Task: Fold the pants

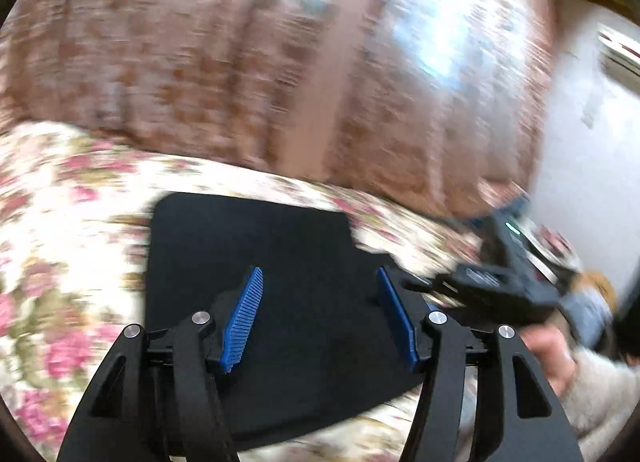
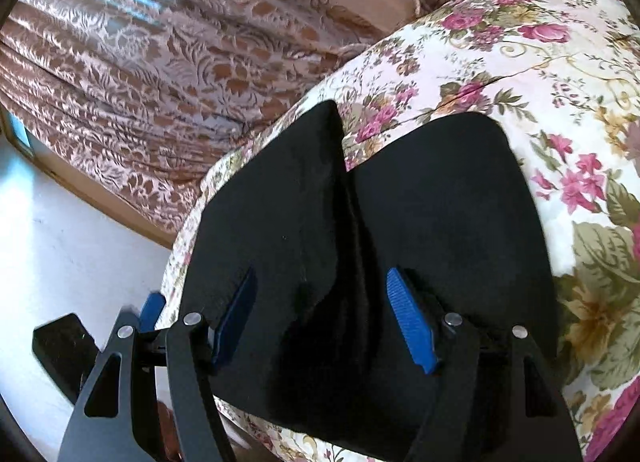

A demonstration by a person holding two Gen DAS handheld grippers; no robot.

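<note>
- Lying flat on the cream bedspread printed with pink roses and green leaves [image 2: 560, 73], the black soft-cloth pants [image 2: 420, 201] are seen already folded into a compact pad, with a raised fold or seam running down the middle in the right wrist view.
- A risk is judged in the loose middle ridge: if it is brushed by a finger, the top layer could be dragged and the fold opened.
- A second risk is judged in the soft, rounded bedding: a push at the edge of the pants could slide the whole pad toward the side of the bed, where the white floor [image 2: 60, 229] is seen below.
- A clash between the two tools is also thought possible, since the right gripper [image 1: 416, 284] is seen just beside the left one, at the same edge of the cloth.
- The left gripper [image 1: 320, 316] is seen with its blue ribbed pads [image 1: 242, 320] spread apart above the black cloth; nothing is pinched between them.
- The right gripper [image 2: 322, 320] is likewise held spread wide over the pants, with the middle ridge in line between the pads but not pressed by them.
- Whether either fingertip rests on the cloth cannot be told; the left wrist view is blurred.
- A brown and pink patterned curtain [image 2: 140, 73] is seen behind the bed.
</note>
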